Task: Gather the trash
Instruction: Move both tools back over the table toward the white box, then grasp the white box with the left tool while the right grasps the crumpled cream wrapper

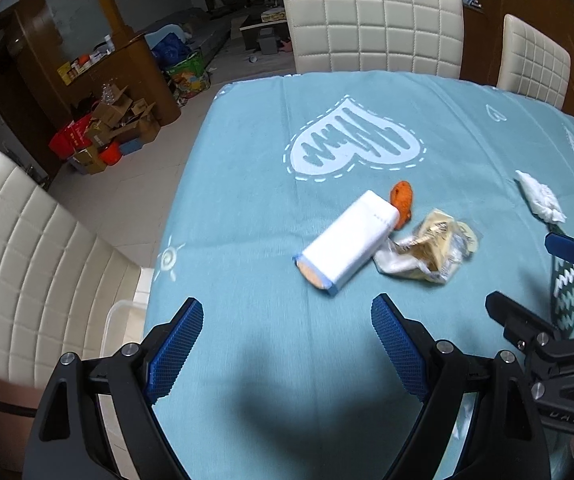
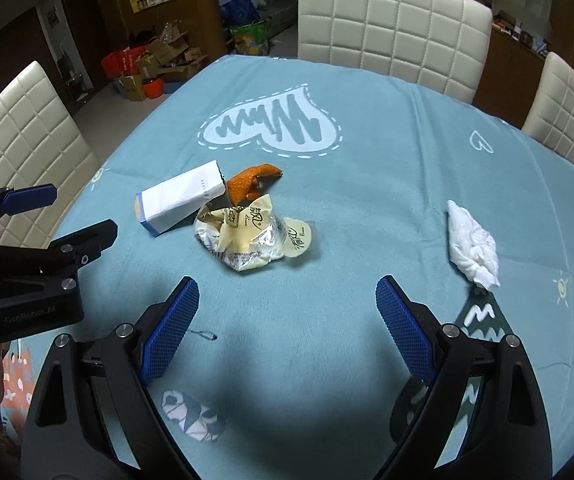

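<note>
A white carton lies on its side on the blue tablecloth. An orange peel sits just behind it. A crumpled yellow and clear wrapper lies beside the carton. A crumpled white tissue lies further right. My left gripper is open and empty, short of the carton. My right gripper is open and empty, short of the wrapper. Each gripper shows at the edge of the other's view.
Cream quilted chairs stand around the table, one at the left. Cardboard boxes and red containers are piled on the floor by a wooden cabinet. A white bin rim shows by the table's left edge.
</note>
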Tool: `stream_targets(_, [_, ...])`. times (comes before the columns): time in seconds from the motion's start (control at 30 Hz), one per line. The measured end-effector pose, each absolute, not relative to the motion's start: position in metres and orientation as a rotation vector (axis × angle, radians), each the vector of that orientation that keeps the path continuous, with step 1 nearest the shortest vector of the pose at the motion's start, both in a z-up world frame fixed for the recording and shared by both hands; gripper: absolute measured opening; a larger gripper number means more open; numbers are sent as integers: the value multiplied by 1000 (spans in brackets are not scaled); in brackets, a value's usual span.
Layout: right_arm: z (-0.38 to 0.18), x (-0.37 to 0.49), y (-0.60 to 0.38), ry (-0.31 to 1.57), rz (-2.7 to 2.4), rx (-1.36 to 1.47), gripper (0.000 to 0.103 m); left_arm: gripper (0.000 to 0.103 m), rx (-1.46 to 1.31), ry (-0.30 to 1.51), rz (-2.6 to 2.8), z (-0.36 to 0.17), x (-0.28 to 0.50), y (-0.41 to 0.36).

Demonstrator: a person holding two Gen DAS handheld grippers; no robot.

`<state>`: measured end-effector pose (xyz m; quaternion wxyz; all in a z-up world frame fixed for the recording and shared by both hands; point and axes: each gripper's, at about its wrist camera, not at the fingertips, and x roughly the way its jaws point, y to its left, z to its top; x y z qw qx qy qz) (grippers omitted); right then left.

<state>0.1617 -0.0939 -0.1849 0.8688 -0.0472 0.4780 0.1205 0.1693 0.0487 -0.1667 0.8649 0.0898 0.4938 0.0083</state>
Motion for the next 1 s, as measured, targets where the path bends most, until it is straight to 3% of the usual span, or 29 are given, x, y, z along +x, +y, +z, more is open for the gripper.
stream_targets(0.3, [-214,187,-73,1025,349,-224,88,84,193,1087,-85,-195,200,47])
stream_targets(0.7, [-231,204,-64,1023,427,-253,77,82,205,1108,-126,-215,220,46])
stream_targets(0.73, [-230,204,-63,1017,437,-250,72,80,206,1108,-130,-215,220,46])
stream_targets(0.9, [-227,202,-58,1007,450,-257,39,48,149,1118,-172,-214,218,49])
stream_targets(1.0, [-226,201,-58,1007,449,-253,29,44,146,1117,-164,-213,215,49])
